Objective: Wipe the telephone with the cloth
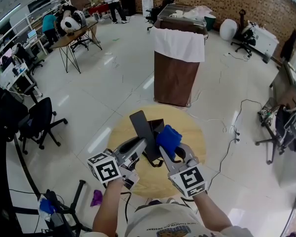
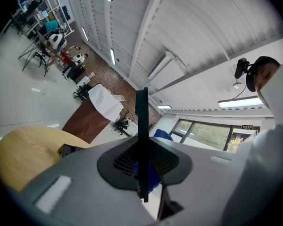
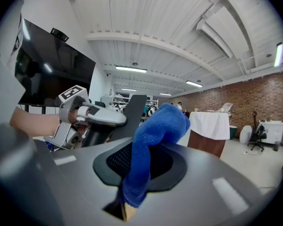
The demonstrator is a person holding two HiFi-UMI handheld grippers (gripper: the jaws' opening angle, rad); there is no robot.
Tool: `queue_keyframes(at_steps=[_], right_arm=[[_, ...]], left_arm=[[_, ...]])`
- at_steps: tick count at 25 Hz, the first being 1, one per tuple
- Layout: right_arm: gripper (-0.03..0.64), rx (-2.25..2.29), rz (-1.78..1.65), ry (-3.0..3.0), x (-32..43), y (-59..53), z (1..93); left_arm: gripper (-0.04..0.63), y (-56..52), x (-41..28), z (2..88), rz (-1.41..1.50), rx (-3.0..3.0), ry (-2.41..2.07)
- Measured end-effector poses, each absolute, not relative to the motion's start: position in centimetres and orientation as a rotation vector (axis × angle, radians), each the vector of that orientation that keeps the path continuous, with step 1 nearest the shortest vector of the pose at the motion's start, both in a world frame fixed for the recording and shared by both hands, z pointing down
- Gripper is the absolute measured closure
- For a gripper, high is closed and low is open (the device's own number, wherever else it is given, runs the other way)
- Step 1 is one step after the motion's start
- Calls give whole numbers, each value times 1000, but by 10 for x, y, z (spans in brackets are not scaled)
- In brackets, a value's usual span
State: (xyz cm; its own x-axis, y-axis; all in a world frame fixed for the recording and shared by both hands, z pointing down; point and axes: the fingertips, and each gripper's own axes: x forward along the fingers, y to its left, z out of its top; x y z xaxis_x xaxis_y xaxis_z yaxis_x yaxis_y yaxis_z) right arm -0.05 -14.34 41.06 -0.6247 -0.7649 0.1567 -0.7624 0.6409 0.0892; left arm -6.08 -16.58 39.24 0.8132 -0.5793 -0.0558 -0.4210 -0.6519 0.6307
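The flat, thin black telephone is clamped edge-on in the jaws of the left gripper, above a round wooden table. A soft, fluffy blue cloth is pinched by the right gripper, just beside the telephone. 1 brown bin draped in white is seen behind.

You see a brightly, evenly lit room: ceiling strip lights glare, the pale floor reflects them, and fisheye edges bend into dark corners.
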Motion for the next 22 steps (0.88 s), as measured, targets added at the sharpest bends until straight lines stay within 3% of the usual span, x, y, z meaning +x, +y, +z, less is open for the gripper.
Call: queue_keyframes(at_steps=[4,13,22], right_arm=[[555,1260,5,-2681,0,-143,413],[555,1151,520,-2845,14,-149,431],[555,967,757,-2959,1,-145,428]], left_arm=[[535,-165,-62,390,-328,2387,-701],[535,-157,-57,381,-298,2400,-511],[535,-148,-49,386,-259,2412,-428]])
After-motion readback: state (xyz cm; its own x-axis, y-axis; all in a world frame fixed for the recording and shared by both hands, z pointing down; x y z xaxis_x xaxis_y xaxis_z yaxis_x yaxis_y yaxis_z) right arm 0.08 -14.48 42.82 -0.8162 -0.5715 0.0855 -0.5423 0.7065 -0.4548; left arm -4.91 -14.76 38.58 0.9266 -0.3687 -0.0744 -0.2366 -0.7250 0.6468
